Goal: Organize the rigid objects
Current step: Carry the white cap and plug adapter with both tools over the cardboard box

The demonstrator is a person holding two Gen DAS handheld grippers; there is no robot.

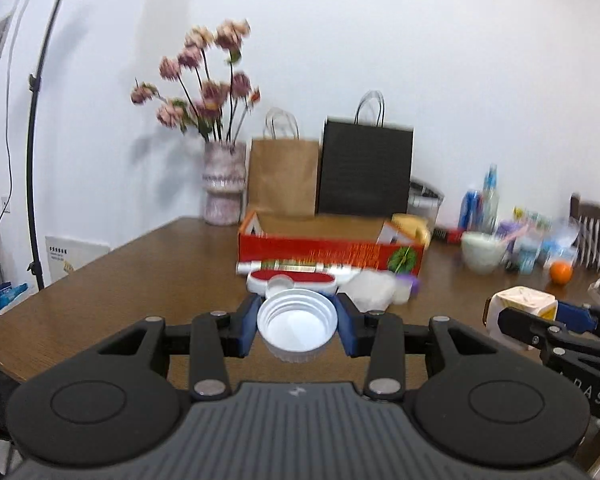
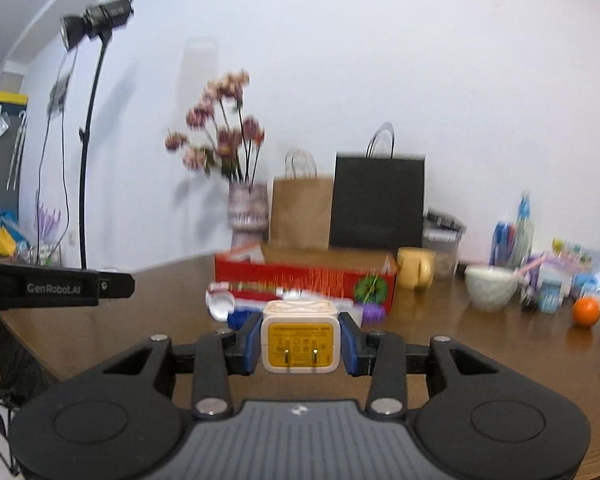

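Presently, entries as seen from beside the table:
Left tool (image 1: 297,322): jaws narrowed onto a white screw lid (image 1: 297,325), blue pads pressing its ribbed rim on both sides, open side facing the camera; carried clear above the table (image 1: 148,276)
Right tool (image 2: 299,340): jaws narrowed onto a cream plug adapter (image 2: 299,336) with a yellow label, its two metal prongs pointing back at the camera; also held off the table
Right tool, from the left view: the adapter (image 1: 522,304) shows at the right edge, roughly level with the lid, well apart from it
Red box (image 1: 328,250): open-topped carton ahead of both tools, flaps up, interior mostly hidden from this height
In front of the box: a long tube (image 1: 300,267), a red-and-white case (image 1: 292,282), a crumpled clear wrapper (image 1: 370,290) and a small purple piece (image 1: 408,284), lying close together; details blurred
Bystanders on the table: flower vase (image 1: 225,184), brown bag (image 1: 284,178), black bag (image 1: 366,168), yellow mug (image 2: 416,268), pale bowl (image 1: 482,250), an orange (image 1: 561,272)
Step in hand: transport, judged; both items gripped and aimed toward the box, neither yet over it
Next move calls for: bringing each tool above the box's open top, clearing the near wall and raised flaps, then widening the jaws to drop lid and adapter inside
Caution: the box as destination is my reading, not shown
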